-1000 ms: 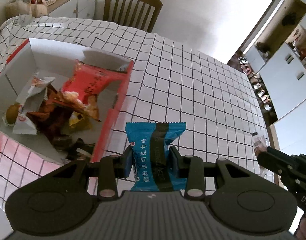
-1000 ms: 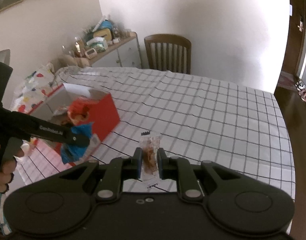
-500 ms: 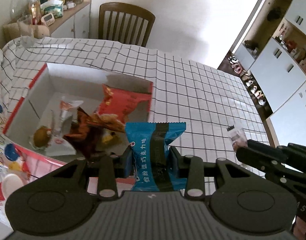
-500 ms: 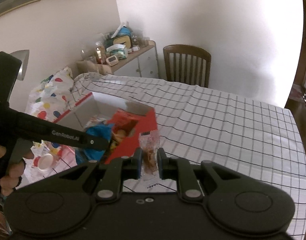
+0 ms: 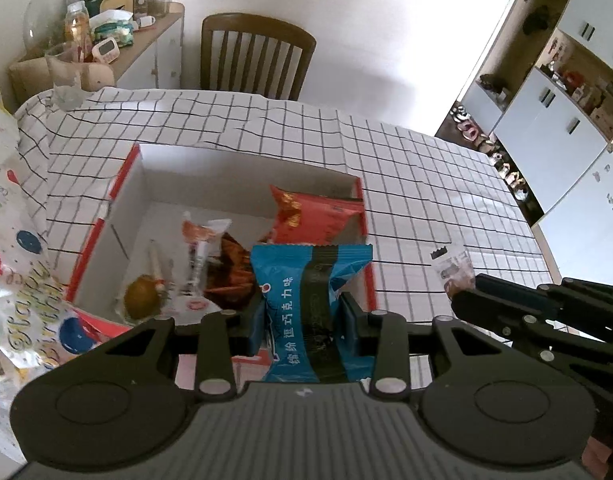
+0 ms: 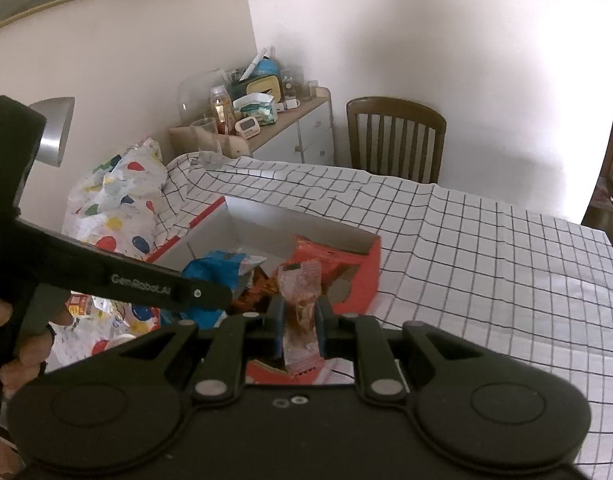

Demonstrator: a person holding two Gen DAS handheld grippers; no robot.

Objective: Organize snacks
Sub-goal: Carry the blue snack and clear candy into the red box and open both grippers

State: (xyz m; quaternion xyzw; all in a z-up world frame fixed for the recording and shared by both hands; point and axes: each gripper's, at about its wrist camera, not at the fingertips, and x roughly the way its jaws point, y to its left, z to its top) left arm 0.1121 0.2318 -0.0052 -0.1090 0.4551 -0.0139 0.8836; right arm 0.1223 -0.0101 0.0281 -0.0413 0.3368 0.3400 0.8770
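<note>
My left gripper [image 5: 302, 314] is shut on a blue snack packet [image 5: 306, 280] and holds it over the near edge of the red-sided cardboard box [image 5: 242, 168]. Inside the box lie a red packet [image 5: 314, 216], a brown wrapper [image 5: 230, 276], a white-and-red sachet [image 5: 200, 236] and a round brown snack [image 5: 140, 298]. My right gripper [image 6: 300, 322] is shut on a small clear packet with brown contents [image 6: 300, 308], just short of the box's [image 6: 358, 268] near right corner. From the right wrist view, the blue packet [image 6: 218, 272] hangs over the box's left part.
The box stands on a table under a white grid-pattern cloth [image 5: 406, 184]. A spotted party bag [image 6: 118, 188] lies left of the box. A wooden chair [image 5: 258, 56] stands at the far side, and a cluttered sideboard [image 6: 266, 120] is beyond the table's corner. A hand [image 6: 10, 336] grips the left tool.
Both grippers have carried their packets leftward toward the box. The blue packet has gone from beside the box's right wall to over its near edge. Both grips are unchanged.
</note>
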